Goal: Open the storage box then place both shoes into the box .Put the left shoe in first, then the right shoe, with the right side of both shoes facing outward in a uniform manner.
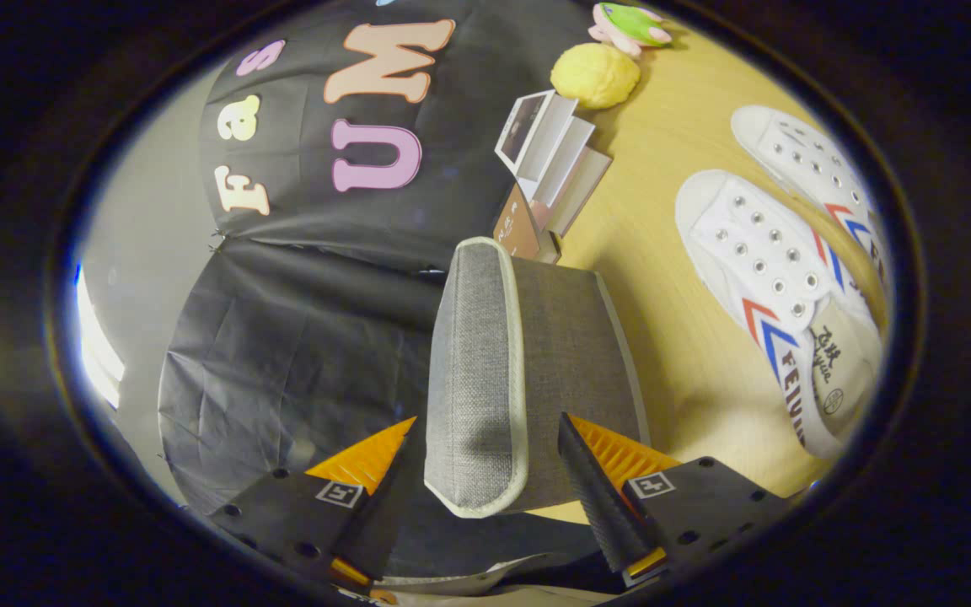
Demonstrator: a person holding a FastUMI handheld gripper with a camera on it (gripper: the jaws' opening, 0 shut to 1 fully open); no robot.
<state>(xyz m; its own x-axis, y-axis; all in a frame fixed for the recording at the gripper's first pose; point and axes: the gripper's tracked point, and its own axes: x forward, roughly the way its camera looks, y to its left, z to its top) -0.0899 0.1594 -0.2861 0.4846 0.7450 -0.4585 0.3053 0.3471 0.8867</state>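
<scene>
A grey fabric lid (485, 362) with pale trim, the lid of the storage box, stands raised on edge between my fingers. My gripper (490, 430) is shut on it, one finger on each face near its rim. Beyond the lid, on the wooden table (671, 354), two white shoes with red and blue chevrons lie side by side. The nearer shoe (768, 278) is close to the lid, and the farther shoe (814, 160) lies just past it. The lid and my fingers hide the box body.
Past the lid stands a cluster of small open cartons (549, 160) with a brown box (519, 228). A yellow round soft thing (595, 74) and a green and pink toy (629, 24) lie farther back. Black cloth walls the booth.
</scene>
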